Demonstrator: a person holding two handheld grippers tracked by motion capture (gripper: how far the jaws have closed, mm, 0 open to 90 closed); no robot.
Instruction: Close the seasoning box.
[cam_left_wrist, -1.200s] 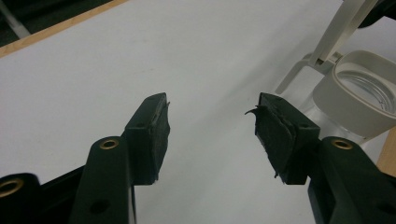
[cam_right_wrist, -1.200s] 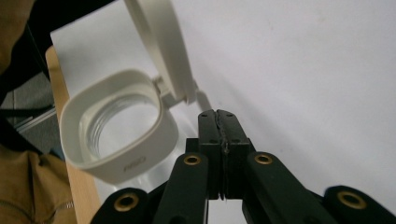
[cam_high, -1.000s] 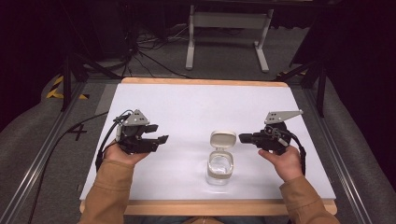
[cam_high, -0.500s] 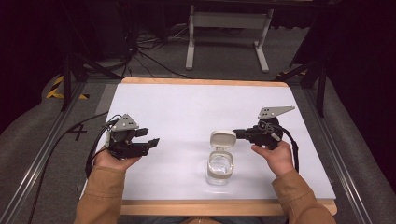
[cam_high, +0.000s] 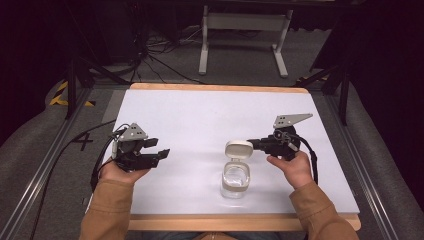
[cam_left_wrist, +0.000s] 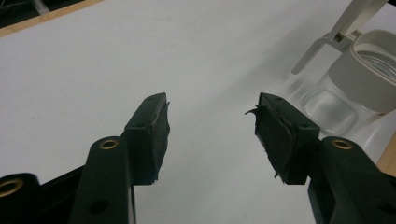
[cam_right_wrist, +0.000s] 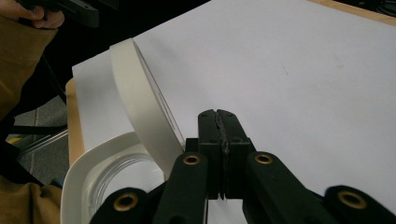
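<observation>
Now right at the jar's raised lid with the right gripper, closed and empty, likely to push it; left gripper pulled back, wide open, empty.

We see our right gripper from just behind its two black jaws, which are pressed together with nothing between them, over the white table. Just to their left a white hinged lid stands raised and tilted, its edge very near the left jaw; we cannot tell whether they touch. Below it lies the white rim of a clear container. At the top left, the left hand grips a dark tool above a tan sleeve.
</observation>
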